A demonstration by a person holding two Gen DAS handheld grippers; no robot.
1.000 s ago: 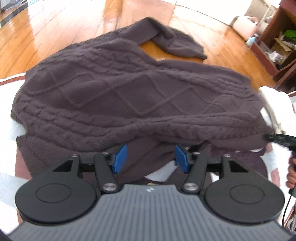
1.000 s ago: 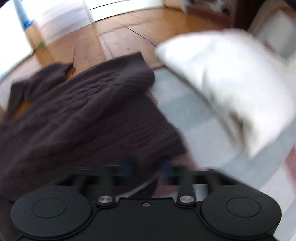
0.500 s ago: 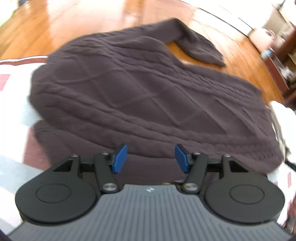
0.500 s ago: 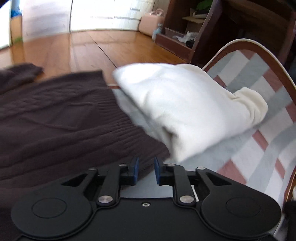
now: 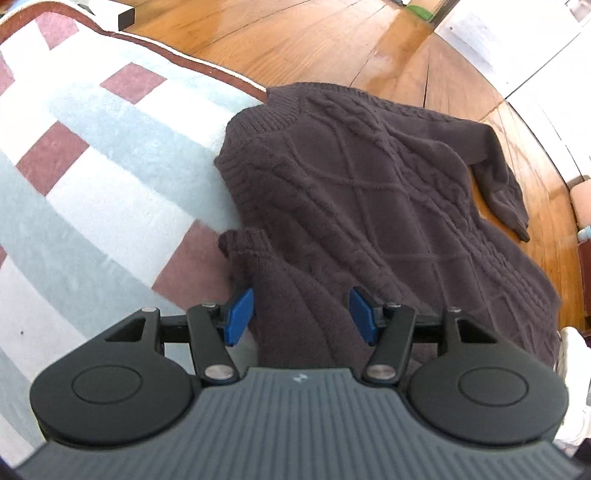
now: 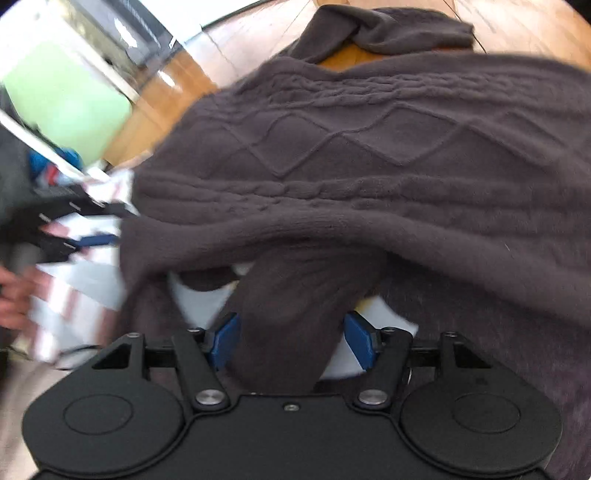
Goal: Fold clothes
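A dark brown cable-knit sweater lies spread half on a checked rug, half on wooden floor. In the left wrist view one sleeve runs toward me, its cuff on the rug. My left gripper hovers over that sleeve, open, pads clear of the knit. The right wrist view is blurred. There the sweater fills the frame and a folded sleeve lies between the jaws of my right gripper, which are closing; I see no firm pinch. The other sleeve lies at the far edge.
Wooden floor stretches beyond the rug's brown border. A white cloth shows at the right edge of the left wrist view. White fabric peeks from under the sweater. A person's hand is blurred at the far left.
The left view has swung from the sweater's long side to its end by the rug. The right view has swung from the white bundle back onto the sweater, and its jaws stand wider.
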